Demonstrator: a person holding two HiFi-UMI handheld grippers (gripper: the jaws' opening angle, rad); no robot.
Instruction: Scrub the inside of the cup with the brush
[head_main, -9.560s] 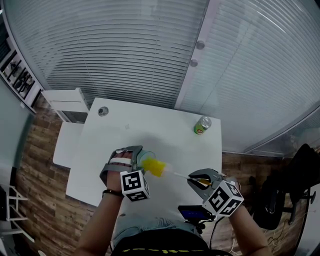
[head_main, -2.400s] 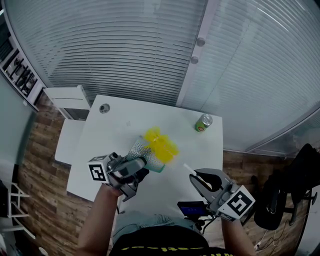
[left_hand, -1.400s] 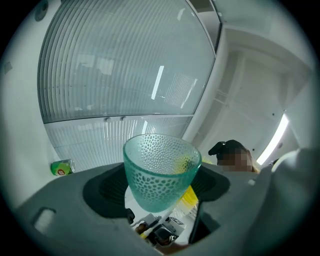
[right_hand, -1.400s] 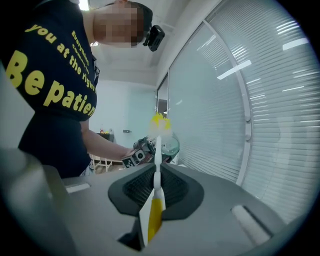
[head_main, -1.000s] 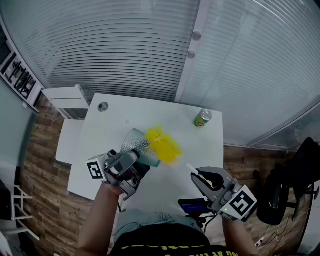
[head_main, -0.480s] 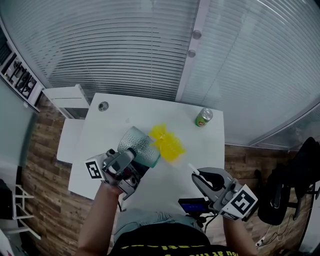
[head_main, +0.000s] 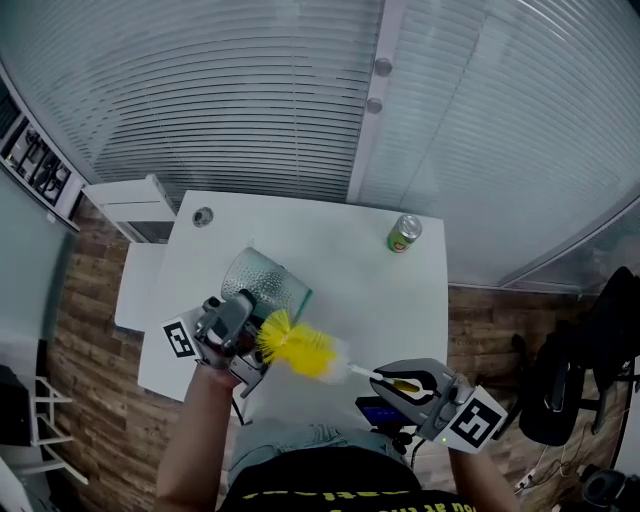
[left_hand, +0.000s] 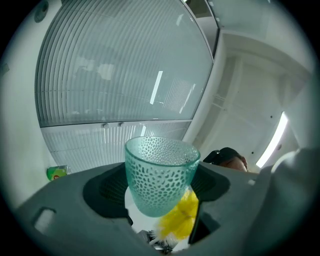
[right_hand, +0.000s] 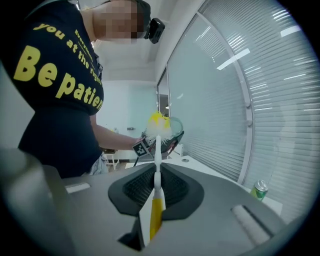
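Observation:
The teal dimpled glass cup (head_main: 262, 285) is held off the white table (head_main: 345, 265), with my left gripper (head_main: 248, 306) shut on its lower body. In the left gripper view the cup (left_hand: 160, 180) stands mouth-up between the jaws, nothing inside it. The brush's yellow bristle head (head_main: 296, 346) hangs outside the cup, just below it and close to the left gripper; its bristles (left_hand: 181, 218) show under the cup's base. My right gripper (head_main: 388, 379) is shut on the brush's white and yellow handle (right_hand: 156, 197), the shaft pointing at the cup (right_hand: 173, 127).
A green drink can (head_main: 404, 232) stands near the table's far right edge. A round grommet (head_main: 203, 216) sits at the far left corner. A white cabinet (head_main: 135, 205) adjoins the table's left side. Slatted glass walls stand behind, and a black chair (head_main: 590, 350) at the right.
The brush head has moved from beside the cup's right rim down toward the person, ending under the cup by the left gripper. The right gripper shifted slightly left and lower. The cup stayed held.

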